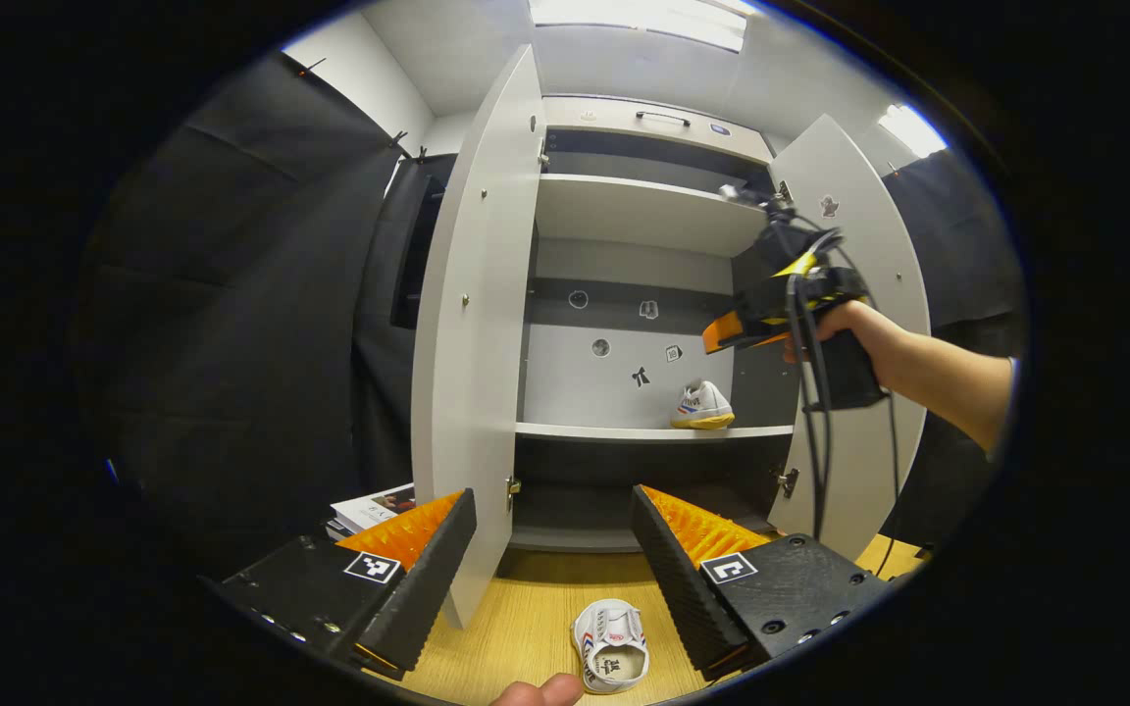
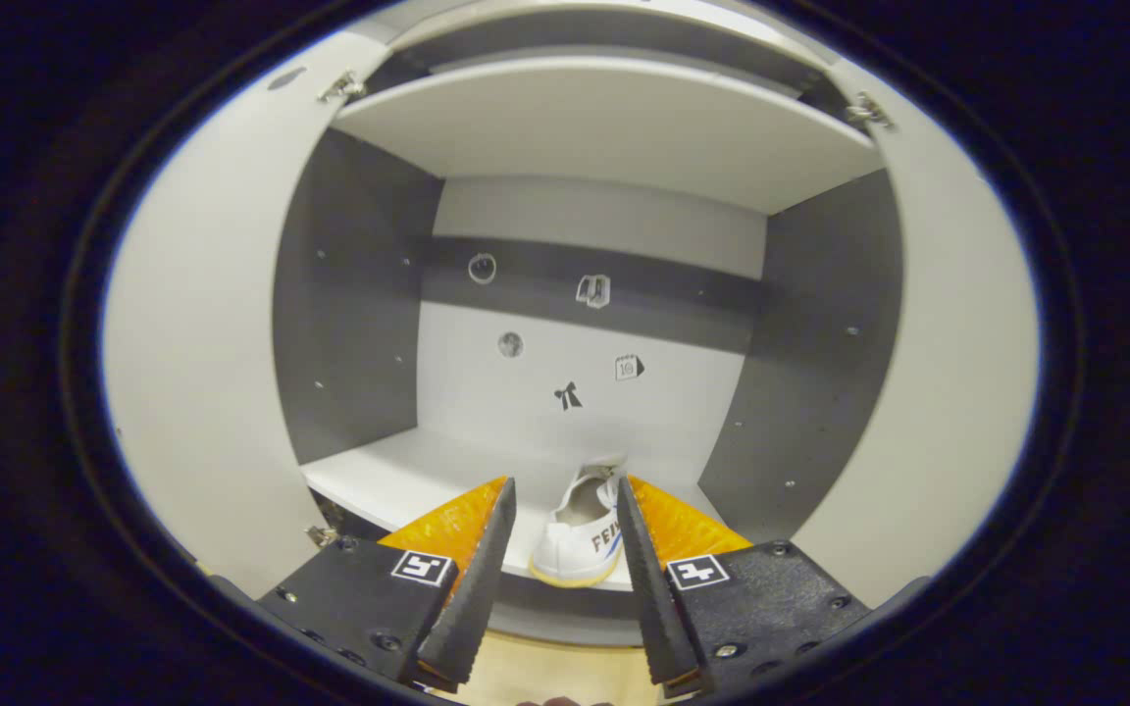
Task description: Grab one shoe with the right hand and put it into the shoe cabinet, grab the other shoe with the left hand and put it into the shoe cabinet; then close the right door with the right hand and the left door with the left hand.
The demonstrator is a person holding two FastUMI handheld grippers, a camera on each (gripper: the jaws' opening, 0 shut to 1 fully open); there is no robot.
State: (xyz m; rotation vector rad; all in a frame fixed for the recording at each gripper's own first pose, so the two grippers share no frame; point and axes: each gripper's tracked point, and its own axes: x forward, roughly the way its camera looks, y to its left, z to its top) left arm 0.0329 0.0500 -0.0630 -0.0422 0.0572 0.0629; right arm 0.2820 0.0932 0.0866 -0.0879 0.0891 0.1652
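shoe one: white shoe [image 2: 580, 534] sits on the cabinet shelf [image 2: 408, 480], right gripper [image 2: 565, 579] spread apart, not touching it
shoe two: other shoe [image 1: 612, 655] lies on the wooden floor [image 1: 526, 608] under the left gripper [image 1: 553, 579], fingers wide, nothing held
tip: drop straight down, straddle the shoe's sides, squeeze mid-body
doors: left door [image 1: 477, 324] and right door [image 1: 849, 294] both swung wide, so plenty of room

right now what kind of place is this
Likely a staged recording booth, not a real home: black cloth wall, a shoe cabinet with both doors open standing on a wooden table, one shoe shelved and another shoe on the table.
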